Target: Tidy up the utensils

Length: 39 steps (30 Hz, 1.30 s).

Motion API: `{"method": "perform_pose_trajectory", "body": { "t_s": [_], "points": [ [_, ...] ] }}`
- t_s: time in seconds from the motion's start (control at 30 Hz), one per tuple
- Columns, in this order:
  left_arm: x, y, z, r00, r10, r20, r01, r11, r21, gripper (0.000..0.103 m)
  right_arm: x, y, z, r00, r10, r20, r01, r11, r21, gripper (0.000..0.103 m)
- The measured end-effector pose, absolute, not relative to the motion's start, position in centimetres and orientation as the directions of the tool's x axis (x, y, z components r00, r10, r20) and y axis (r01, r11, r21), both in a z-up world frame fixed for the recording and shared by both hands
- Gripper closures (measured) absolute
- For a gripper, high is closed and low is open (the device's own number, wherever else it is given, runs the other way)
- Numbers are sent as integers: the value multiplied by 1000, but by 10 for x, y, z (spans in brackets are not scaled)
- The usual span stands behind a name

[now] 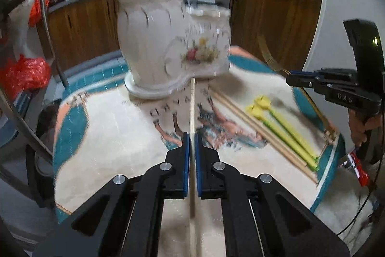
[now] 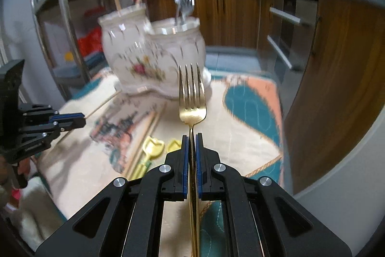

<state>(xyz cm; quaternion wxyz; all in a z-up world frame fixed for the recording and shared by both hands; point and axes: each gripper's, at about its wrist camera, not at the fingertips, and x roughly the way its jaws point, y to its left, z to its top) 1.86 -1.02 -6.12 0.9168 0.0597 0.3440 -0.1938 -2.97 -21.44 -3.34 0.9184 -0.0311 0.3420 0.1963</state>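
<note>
On the worktop: a patterned cloth [image 1: 115, 160] carries a two-compartment ceramic holder [image 1: 168, 45], with wooden chopsticks in the taller part and silver forks in the lower.
Left hand-held gripper [image 1: 191, 136]: clamped on a single wooden chopstick [image 1: 192, 107], whose long axis runs straight ahead so that its tip points at the holder's base.
Right hand-held gripper [image 2: 192, 136]: closed on the neck of a gold fork [image 2: 192, 98], tines forward and aimed at the holder, just short of it.
Left lying: two chopsticks [image 1: 252, 127] and two yellow-green spoons [image 1: 284, 127], near the right side.
Key relation: both held pieces lie below the rims; each probably needs lifting and tipping upright.
Nearer: cannot tell.
</note>
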Motion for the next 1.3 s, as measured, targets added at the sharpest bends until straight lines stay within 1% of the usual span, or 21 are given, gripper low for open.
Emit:
{"method": "perform_pose_trajectory", "body": {
  "t_s": [0.13, 0.27, 0.4, 0.5, 0.6, 0.67, 0.8, 0.93, 1.0, 1.17, 1.3],
  "points": [
    [10, -2, -49, 735, -340, -587, 398, 917, -33, 99, -48, -217, -15, 756, 351, -553, -386, 921, 57, 96],
    [1, 5, -40, 785, -346, -515, 389, 921, -26, 99, -57, -219, -3, 803, 343, -487, -380, 925, 26, 96],
    [-10, 13, -24, 834, -355, -422, 379, 925, -28, 99, -66, -219, 12, 844, 349, -406, -375, 927, 17, 96],
    [-11, 22, -3, 872, -362, -329, 366, 929, -52, 99, -70, -219, 31, 886, 352, -302, -364, 931, 19, 96],
    [-2, 33, 20, 892, -371, -257, 360, 928, -92, 99, -67, -219, 53, 920, 342, -191, -344, 939, 22, 96],
    [5, 39, 33, 900, -376, -219, 356, 926, -123, 99, -57, -215, 68, 931, 331, -151, -333, 943, 11, 97],
    [26, 45, 57, 911, -381, -162, 360, 922, -144, 99, -31, -208, 94, 926, 349, -144, -348, 937, 31, 97],
    [54, 41, 74, 911, -393, -124, 377, 916, -137, 99, -8, -205, 106, 908, 391, -148, -381, 920, 91, 97],
    [72, 39, 81, 904, -414, -105, 395, 904, -166, 99, 3, -204, 109, 905, 402, -136, -389, 914, 114, 97],
    [110, 31, 85, 891, -445, -96, 416, 881, -226, 99, 23, -193, 116, 897, 425, -119, -410, 902, 134, 97],
    [135, 24, 90, 902, -425, -77, 398, 888, -232, 99, 38, -185, 118, 897, 430, -101, -415, 899, 138, 97]
  ]
}}
